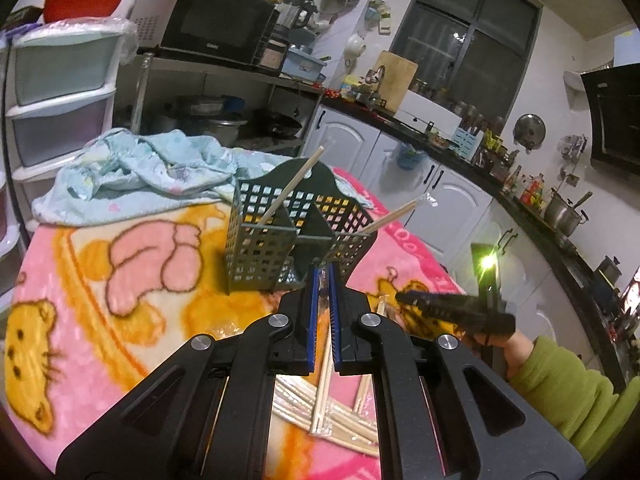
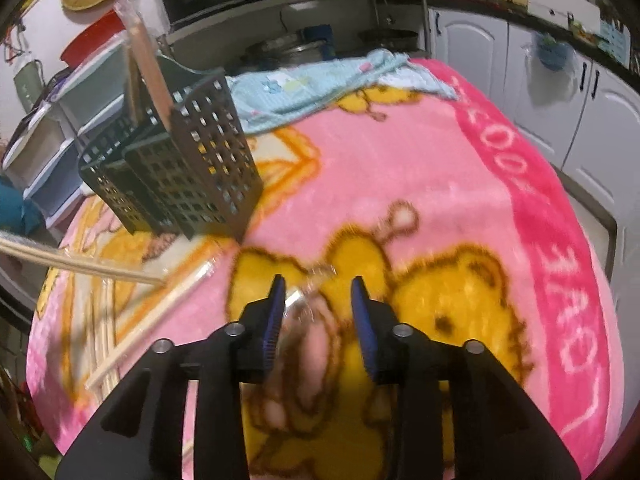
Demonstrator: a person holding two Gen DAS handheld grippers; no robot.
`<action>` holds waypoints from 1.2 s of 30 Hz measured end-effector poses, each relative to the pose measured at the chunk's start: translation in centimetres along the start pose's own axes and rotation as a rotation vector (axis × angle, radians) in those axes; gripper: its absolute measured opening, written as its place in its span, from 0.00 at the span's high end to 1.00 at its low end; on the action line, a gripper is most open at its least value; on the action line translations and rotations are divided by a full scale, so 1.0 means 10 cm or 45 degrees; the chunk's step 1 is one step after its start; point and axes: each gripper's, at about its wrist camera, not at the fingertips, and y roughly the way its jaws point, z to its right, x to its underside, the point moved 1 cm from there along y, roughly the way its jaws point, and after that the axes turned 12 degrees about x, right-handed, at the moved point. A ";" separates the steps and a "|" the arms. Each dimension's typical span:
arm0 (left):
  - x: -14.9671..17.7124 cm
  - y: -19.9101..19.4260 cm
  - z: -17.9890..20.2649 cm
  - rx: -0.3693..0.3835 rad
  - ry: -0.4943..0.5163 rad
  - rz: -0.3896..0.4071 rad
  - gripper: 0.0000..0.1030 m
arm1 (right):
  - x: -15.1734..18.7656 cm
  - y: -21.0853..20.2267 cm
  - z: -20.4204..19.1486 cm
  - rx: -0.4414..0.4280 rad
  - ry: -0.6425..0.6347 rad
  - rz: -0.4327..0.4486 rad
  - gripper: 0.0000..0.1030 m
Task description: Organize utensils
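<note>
A dark perforated utensil caddy [image 1: 280, 232] stands on the pink cartoon blanket [image 1: 100, 280]; it also shows in the right wrist view [image 2: 188, 168]. Wrapped chopsticks stick out of two of its compartments [image 1: 296, 180]. My left gripper [image 1: 325, 276] is shut on a wrapped pair of chopsticks [image 1: 326, 380], tip close to the caddy's front. More wrapped chopsticks [image 1: 340, 424] lie on the blanket below. My right gripper [image 2: 318, 284] is open above the blanket, to the right of the caddy; it also shows in the left wrist view [image 1: 404, 296]. Loose chopsticks [image 2: 152, 316] lie left of it.
A crumpled light-blue cloth [image 1: 140, 172] lies behind the caddy. Plastic drawers [image 1: 56, 92] stand at the left, a microwave shelf [image 1: 212, 16] behind. White cabinets and a cluttered counter [image 1: 460, 176] run along the right.
</note>
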 end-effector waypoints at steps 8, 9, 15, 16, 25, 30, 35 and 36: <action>-0.20 0.00 0.20 0.033 0.057 0.023 0.98 | 0.12 0.20 -0.08 -0.031 0.014 -0.083 0.65; -0.23 0.00 0.22 0.037 0.065 0.028 0.98 | 0.11 0.21 -0.09 -0.033 0.017 -0.080 0.66; -0.35 0.04 0.33 0.058 0.087 0.041 0.98 | 0.09 0.22 -0.05 -0.051 0.032 -0.097 0.90; -0.37 0.04 0.35 0.063 0.089 0.043 0.98 | 0.09 0.21 -0.05 -0.056 0.037 -0.098 0.91; -0.59 0.02 0.53 0.109 0.139 0.075 0.98 | -0.09 -0.37 -0.15 -0.111 -0.014 0.058 0.94; -0.76 -0.02 0.64 0.128 0.187 0.109 0.98 | -0.27 -0.85 -0.35 -0.157 -0.069 0.200 0.95; -0.96 -0.07 0.73 0.132 0.233 0.150 0.99 | -0.49 -1.36 -0.57 -0.200 -0.127 0.368 0.95; -1.01 -0.07 0.75 0.130 0.244 0.160 0.99 | -0.53 -1.44 -0.58 -0.210 -0.130 0.393 0.95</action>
